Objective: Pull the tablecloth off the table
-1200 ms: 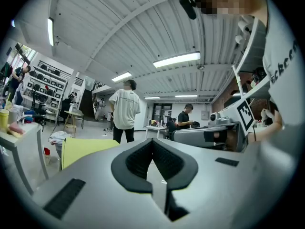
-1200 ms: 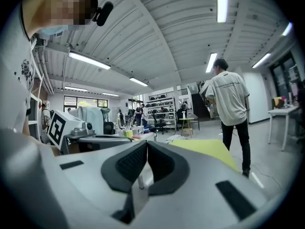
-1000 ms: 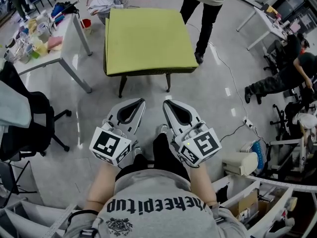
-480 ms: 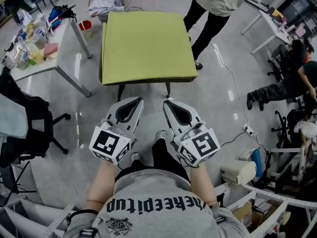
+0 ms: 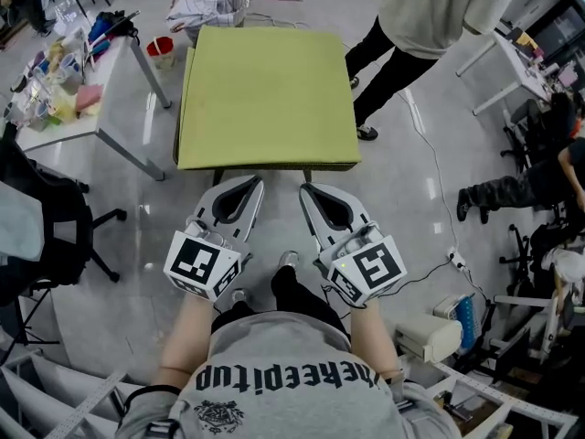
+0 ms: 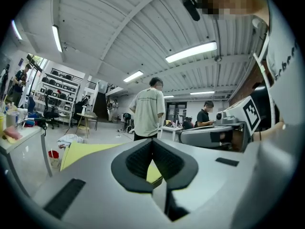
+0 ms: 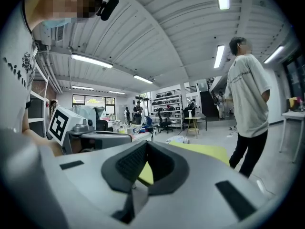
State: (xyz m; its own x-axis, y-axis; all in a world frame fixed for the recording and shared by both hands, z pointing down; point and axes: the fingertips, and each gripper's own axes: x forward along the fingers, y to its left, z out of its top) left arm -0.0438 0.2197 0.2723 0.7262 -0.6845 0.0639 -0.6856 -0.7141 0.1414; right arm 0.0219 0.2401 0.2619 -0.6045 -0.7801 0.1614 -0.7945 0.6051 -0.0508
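- Your left tongs (image 5: 253,183) are shut tight, tip to tip, with nothing in them.
- Your right tongs (image 5: 308,189) are shut tight too, and they hold nothing.
- The head view shows both tongs side by side, pointing at the near edge of the worktop (image 5: 274,166). They are close to it but not touching it.
- The yellow-green tablecloth (image 5: 265,94) lies flat on the worktop. Only the head view shows all of it, covering the whole top and hanging a little over the sides.
- In the two gripper views you see just a low slice of the tablecloth, past the tips and through the gap behind the black pads.
- The left gripper view shows your right tongs off to the side with its marker cube (image 6: 252,113). The right gripper view shows the left one the same way.
- A person in a pale shirt (image 5: 430,16) stands by the far right corner of the worktop. The head view cuts off the top of them. The gripper views show them standing up tall.
- Only the gripper views show the ceiling lights (image 6: 190,52).
- Only the head view shows the white table (image 5: 119,99) on the left and the red cup (image 5: 161,46) on the floor beside it.
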